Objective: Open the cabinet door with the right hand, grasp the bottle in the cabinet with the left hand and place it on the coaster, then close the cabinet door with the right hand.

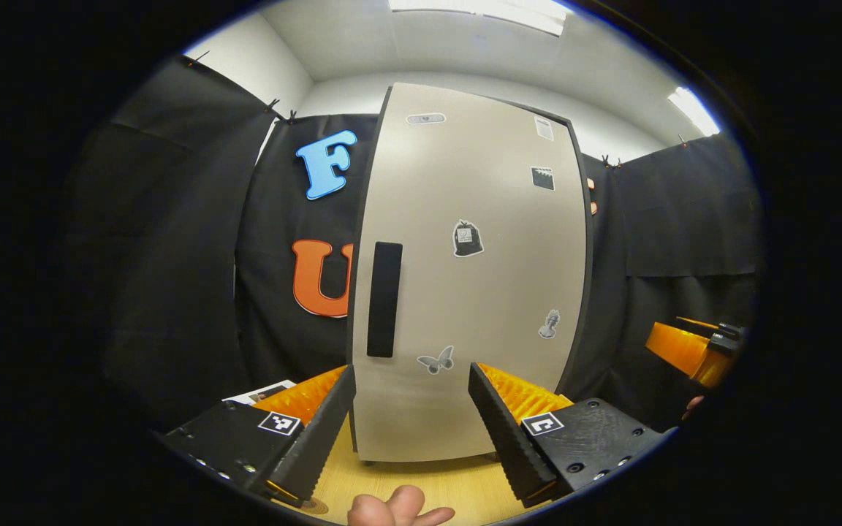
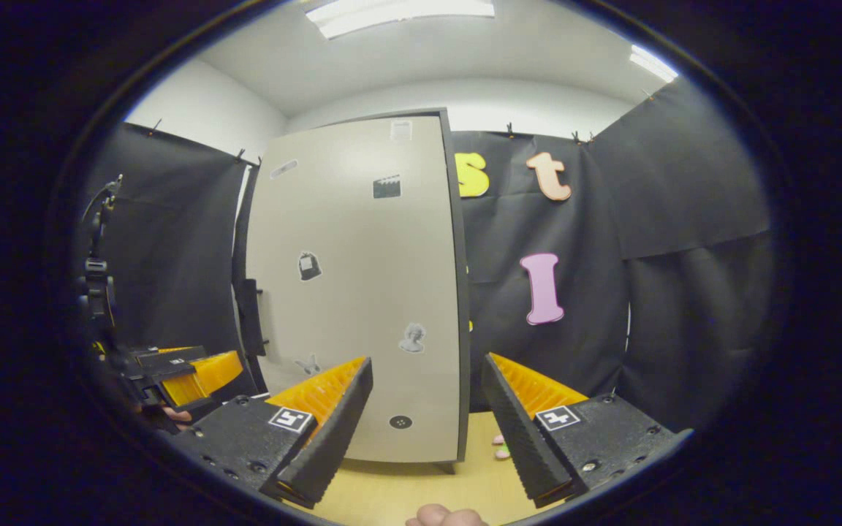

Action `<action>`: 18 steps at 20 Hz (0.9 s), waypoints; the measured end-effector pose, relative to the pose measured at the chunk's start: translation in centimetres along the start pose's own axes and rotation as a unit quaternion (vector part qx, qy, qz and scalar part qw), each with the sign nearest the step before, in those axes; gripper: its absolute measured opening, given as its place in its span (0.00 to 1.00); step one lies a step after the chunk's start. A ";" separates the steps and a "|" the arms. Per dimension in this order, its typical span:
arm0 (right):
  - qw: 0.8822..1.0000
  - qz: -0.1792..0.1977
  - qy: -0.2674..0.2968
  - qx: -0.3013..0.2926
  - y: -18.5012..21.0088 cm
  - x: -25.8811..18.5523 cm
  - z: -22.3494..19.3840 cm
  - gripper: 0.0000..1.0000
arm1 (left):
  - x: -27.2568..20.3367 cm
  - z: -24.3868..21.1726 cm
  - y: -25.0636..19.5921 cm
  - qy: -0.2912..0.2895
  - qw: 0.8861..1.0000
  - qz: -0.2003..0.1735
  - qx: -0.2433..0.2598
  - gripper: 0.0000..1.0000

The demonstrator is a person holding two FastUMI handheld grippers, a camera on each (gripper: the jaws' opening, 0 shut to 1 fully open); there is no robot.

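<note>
You stand in a booth hung with black cloth walls (image 2: 684,219) clipped along their top edge. Behind them rise plain white room walls (image 2: 202,109) and a white ceiling with bright strip lights (image 2: 399,9). Below lies a pale wooden counter (image 1: 457,489).

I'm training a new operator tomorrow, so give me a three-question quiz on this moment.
1. True or false: the cabinet door is shut.
2. The door's dark handle in the left gripper view sits near which edge? A) left B) right C) top
3. Fill in: the left gripper and right gripper both stand ____, holding nothing.

Key: 1 true; 2 A; 3 open.
</note>
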State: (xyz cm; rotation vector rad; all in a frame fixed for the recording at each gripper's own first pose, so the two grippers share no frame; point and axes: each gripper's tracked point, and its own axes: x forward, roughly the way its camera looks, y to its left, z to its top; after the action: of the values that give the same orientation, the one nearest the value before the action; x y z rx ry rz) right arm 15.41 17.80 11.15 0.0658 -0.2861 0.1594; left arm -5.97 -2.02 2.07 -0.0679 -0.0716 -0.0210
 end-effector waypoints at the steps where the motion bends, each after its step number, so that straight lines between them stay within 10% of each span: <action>1: 1.000 0.006 -0.001 -0.001 0.2 0.1 -0.2 0.94 | -0.1 0.0 0.1 -0.001 1.000 0.000 0.002 0.94; 18: 0.998 0.039 0.044 -0.004 2.6 1.4 -2.7 0.95 | -0.2 -0.8 0.4 0.005 1.000 -0.008 0.029 0.94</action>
State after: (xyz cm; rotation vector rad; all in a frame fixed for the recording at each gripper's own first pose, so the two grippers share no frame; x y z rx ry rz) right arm 17.03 20.85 9.06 0.0396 -0.2017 0.2372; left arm -6.13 -1.70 1.24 -0.0091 -0.0630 -0.0352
